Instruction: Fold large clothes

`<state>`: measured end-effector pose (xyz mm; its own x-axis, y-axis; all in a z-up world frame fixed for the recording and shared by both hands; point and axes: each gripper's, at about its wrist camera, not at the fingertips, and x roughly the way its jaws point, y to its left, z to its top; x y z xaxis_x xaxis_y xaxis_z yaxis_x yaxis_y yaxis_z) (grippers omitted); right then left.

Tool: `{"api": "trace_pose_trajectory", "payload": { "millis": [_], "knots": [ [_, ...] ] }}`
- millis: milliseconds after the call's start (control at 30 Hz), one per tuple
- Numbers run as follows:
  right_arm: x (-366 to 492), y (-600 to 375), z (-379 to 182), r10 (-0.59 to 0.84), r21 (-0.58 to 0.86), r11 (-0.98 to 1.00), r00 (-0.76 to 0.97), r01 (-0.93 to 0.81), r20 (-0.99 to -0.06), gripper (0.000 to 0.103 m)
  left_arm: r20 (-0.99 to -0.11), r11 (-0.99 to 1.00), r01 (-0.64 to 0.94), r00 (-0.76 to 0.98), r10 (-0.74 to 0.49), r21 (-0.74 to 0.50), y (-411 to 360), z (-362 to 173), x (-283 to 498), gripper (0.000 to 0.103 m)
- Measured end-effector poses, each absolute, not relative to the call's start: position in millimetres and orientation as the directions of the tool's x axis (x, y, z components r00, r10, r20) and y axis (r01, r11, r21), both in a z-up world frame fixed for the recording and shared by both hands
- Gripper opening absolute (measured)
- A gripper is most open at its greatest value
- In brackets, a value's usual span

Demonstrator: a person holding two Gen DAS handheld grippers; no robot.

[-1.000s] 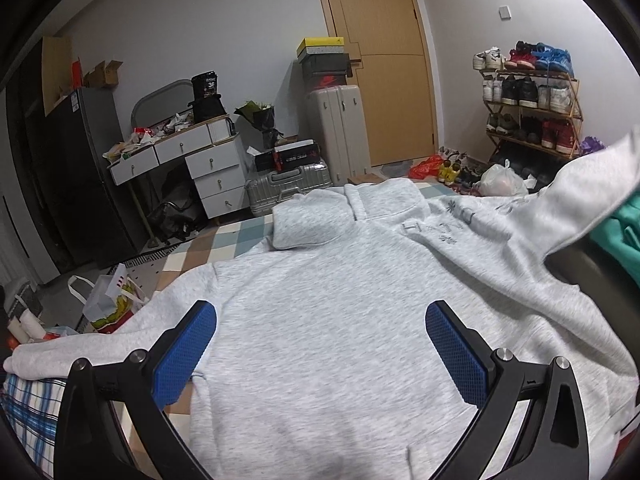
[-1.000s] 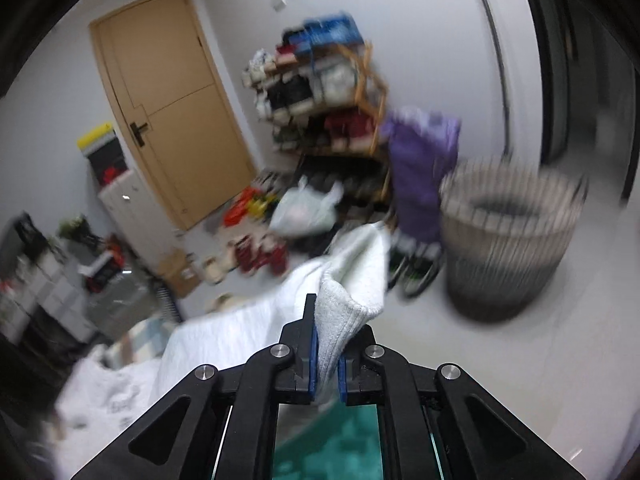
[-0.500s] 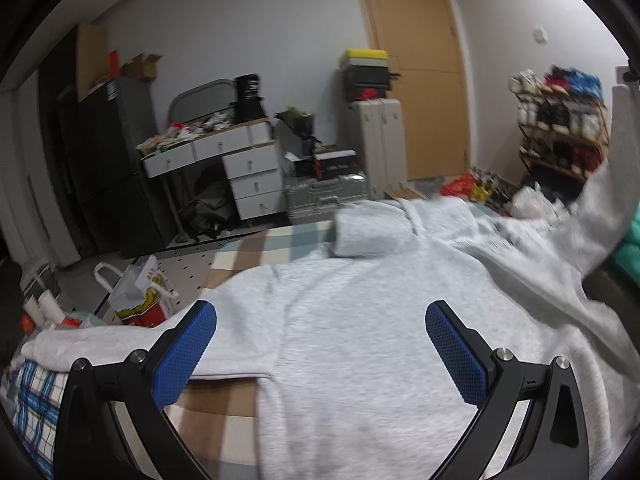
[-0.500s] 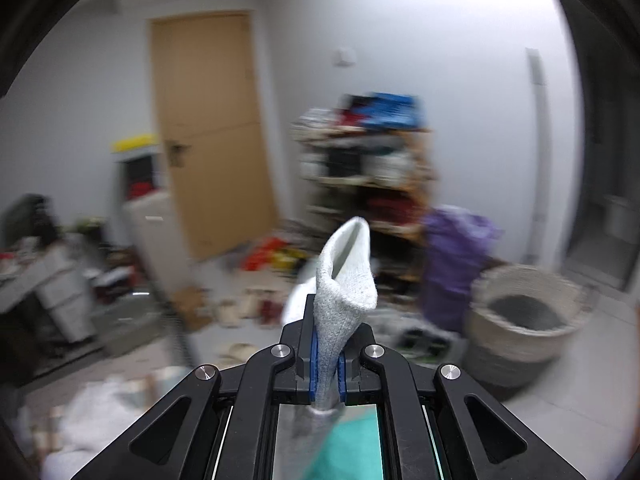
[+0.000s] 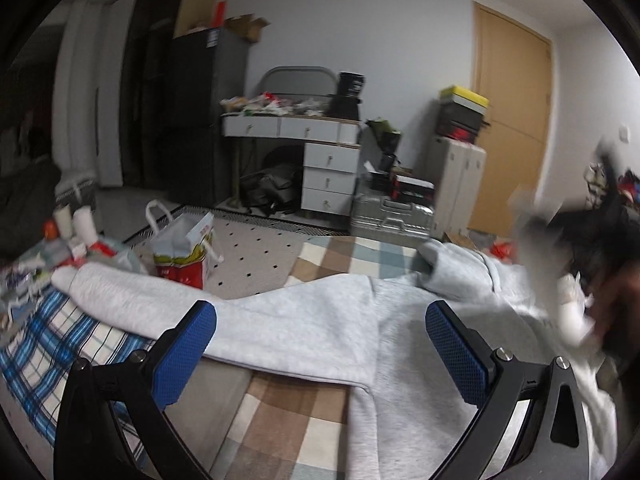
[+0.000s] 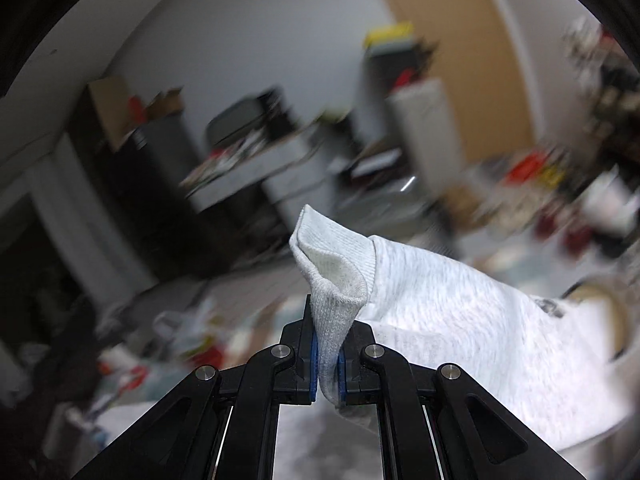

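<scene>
A light grey sweatshirt [image 5: 360, 320] lies spread on a checked blanket [image 5: 288, 412], front side up, w/ one sleeve [image 5: 132, 296] stretched out to the left over a blue plaid cloth [image 5: 36, 352]. The left gripper [image 5: 320, 352] hovers above this sleeve and the body of the sweatshirt; its two blue pads [image 5: 184, 352] stand wide apart and nothing is between them. The right gripper [image 6: 326, 368] is pressed together on the ribbed cuff [image 6: 332, 280] of the other sleeve, and the cuff sticks up above the jaws while the sleeve cloth hangs away to the right. In the left view this gripper is only a dark blur at the right edge. Behind: a paper bag [image 5: 184, 248] on the floor, a white desk w/ drawers [image 5: 308, 148], a silver suitcase [image 5: 392, 216], a wooden door [image 5: 512, 120].
</scene>
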<state>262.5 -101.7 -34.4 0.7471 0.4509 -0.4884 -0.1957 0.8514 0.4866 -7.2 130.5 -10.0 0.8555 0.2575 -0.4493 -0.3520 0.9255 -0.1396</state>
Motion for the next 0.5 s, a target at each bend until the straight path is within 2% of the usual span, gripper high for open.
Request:
{"api": "trace_pose_trajectory", "payload": {
  "millis": [67, 200, 300, 367, 400, 467, 500],
  "knots": [
    [271.2, -62.9, -86.3, 0.508, 0.536, 0.822, 0.674, -0.193, -0.537, 0.007, -0.445, 0.916, -0.369, 0.855, 0.268, -0.157, 136.7, -10.1, -7.6, 0.102],
    [274.4, 13.6, -178.8, 0.539, 0.519, 0.83, 0.537, -0.205, -0.649, 0.007, -0.446, 0.904, -0.38, 0.855, 0.264, -0.194, 142.3, -13.1, -5.9, 0.102],
    [274.2, 34.8, -218.9, 0.519, 0.49, 0.85, 0.472, -0.195, -0.713, 0.01, -0.448, 0.908, -0.374, 0.856, 0.259, -0.189, 147.4, -14.6, -6.6, 0.102],
    [276.8, 37.6, -226.9, 0.52, 0.473, 0.853, 0.445, -0.221, -0.729, 0.013, -0.45, 0.913, -0.36, 0.859, 0.243, -0.195, 147.0, -15.6, -3.5, 0.102],
    [278.4, 37.9, -221.0, 0.529, 0.466, 0.848, 0.444, -0.251, -0.723, 0.018, -0.451, 0.913, -0.357, 0.859, 0.24, -0.194, 145.7, -16.0, -1.6, 0.102],
    [274.9, 35.0, -208.4, 0.605, 0.515, 0.796, 0.37, -0.318, -0.705, 0.065, -0.446, 0.917, -0.349, 0.863, 0.235, -0.192, 152.3, -15.8, -7.6, 0.102],
    [270.1, 32.7, -200.3, 0.638, 0.534, 0.768, 0.342, -0.355, -0.69, 0.067, -0.449, 0.918, -0.347, 0.863, 0.232, -0.192, 151.6, -16.5, -6.0, 0.102]
  ]
}}
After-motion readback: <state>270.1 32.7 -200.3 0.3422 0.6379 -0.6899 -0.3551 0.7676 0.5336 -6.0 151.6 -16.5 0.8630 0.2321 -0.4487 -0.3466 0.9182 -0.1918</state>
